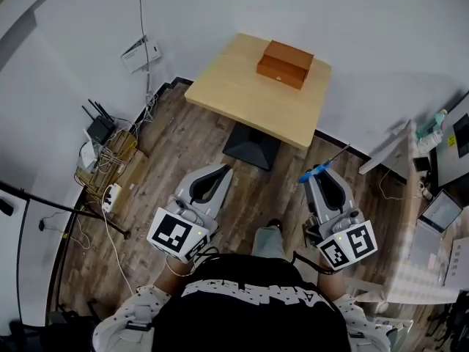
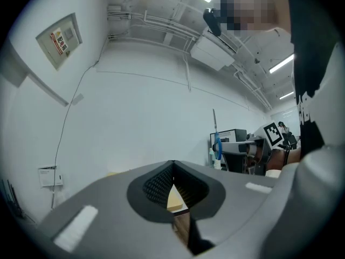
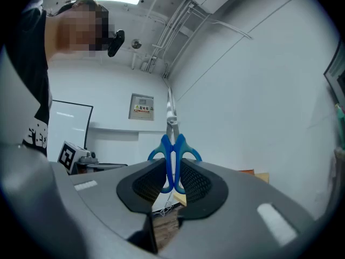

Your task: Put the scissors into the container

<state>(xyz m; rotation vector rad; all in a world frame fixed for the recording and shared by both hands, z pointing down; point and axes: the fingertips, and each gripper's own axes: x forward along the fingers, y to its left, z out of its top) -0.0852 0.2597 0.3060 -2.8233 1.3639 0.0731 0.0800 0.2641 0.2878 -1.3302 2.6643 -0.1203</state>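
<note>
Blue-handled scissors (image 1: 316,170) are clamped by the handles in my right gripper (image 1: 318,176), blades pointing forward and right. In the right gripper view the scissors (image 3: 173,154) stand upright between the shut jaws of the right gripper (image 3: 172,166), blades up. The container, a brown wooden box (image 1: 285,63) with its lid down, sits at the far side of a light wooden table (image 1: 242,94), well ahead of both grippers; its edge (image 3: 247,171) shows to the right. My left gripper (image 1: 220,170) is shut and holds nothing; its jaws (image 2: 172,171) meet at the tip.
The table stands on a black pedestal base (image 1: 251,149) on a wood floor. A router (image 1: 99,129), cables and a power strip (image 1: 111,195) crowd the left wall. A desk with a laptop (image 1: 441,211) and bottles lies to the right.
</note>
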